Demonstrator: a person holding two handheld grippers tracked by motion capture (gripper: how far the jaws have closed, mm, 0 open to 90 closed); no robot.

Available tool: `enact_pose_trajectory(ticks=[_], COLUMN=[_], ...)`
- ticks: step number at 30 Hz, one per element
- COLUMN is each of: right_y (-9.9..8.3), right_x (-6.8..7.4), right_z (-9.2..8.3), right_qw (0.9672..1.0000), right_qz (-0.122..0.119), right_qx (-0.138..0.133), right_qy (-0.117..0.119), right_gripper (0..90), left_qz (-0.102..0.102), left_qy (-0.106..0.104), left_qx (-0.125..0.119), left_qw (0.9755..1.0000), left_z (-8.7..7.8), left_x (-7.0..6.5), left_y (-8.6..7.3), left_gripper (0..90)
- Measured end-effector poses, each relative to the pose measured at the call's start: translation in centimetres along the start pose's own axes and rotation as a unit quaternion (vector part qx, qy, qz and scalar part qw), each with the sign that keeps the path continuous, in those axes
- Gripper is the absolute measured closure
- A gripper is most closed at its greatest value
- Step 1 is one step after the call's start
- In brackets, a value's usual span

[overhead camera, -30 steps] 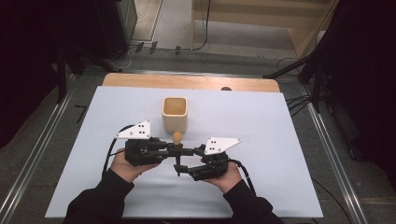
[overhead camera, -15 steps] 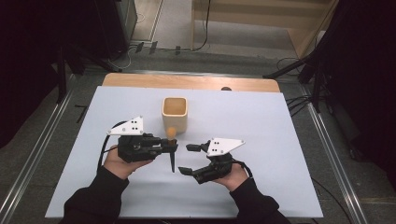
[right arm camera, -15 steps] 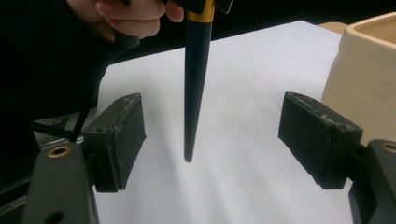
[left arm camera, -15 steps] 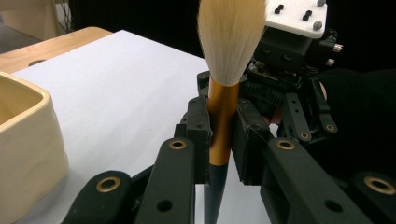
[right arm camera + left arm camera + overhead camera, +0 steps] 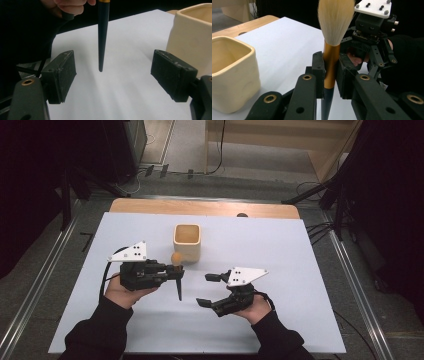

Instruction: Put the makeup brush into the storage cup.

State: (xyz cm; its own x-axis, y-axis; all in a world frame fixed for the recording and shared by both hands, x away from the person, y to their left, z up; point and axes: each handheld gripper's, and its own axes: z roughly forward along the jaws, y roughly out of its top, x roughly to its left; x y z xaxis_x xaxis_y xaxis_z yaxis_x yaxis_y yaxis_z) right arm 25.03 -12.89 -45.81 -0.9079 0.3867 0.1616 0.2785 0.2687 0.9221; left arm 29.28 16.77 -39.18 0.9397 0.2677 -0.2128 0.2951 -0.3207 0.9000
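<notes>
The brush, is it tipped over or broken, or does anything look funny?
Nothing is broken or spilled. The brush stands upright in the left claw, bristles up and handle tip above the white sheet. The cup stands upright. The right claw is open.

On my screen both forearms wear black sleeves (image 5: 95,332) that reach to the wrists. Each hand carries a black gripper: the left gripper (image 5: 175,272) and the right gripper (image 5: 206,290) are built alike, with boxy bodies and linkage arms pinned by brass-coloured eyelets. Each is topped by a pale grey three-cornered plate (image 5: 129,253) dotted with small dark screws. A black cable (image 5: 106,275) loops from the back of the left one. Close up, I see the pads (image 5: 62,75) as matte black rectangular blocks with a slightly rough, scuffed face, and ribbed black housing sits under the plate.
</notes>
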Motion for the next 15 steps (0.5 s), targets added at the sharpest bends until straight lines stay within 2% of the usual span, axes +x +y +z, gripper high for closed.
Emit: enact_pose_trajectory(ticks=[11, 15], right_y=[-0.3, -0.4], right_x=[-0.2, -0.3], right_z=[-1.1, -1.5], right_qw=[0.9999, 0.9999], right_qz=[0.0, -0.002], right_qx=[-0.002, -0.001], right_qy=[-0.011, -0.014], right_gripper=[19.9, 19.8], left_qz=[-0.006, -0.003], left_qy=[0.01, 0.015], left_qx=[-0.003, -0.001], left_qw=[0.9999, 0.9999], left_z=[-0.8, -1.1], left_x=[0.6, 0.9], left_y=[-0.1, 0.0], left_gripper=[79.4, 79.5])
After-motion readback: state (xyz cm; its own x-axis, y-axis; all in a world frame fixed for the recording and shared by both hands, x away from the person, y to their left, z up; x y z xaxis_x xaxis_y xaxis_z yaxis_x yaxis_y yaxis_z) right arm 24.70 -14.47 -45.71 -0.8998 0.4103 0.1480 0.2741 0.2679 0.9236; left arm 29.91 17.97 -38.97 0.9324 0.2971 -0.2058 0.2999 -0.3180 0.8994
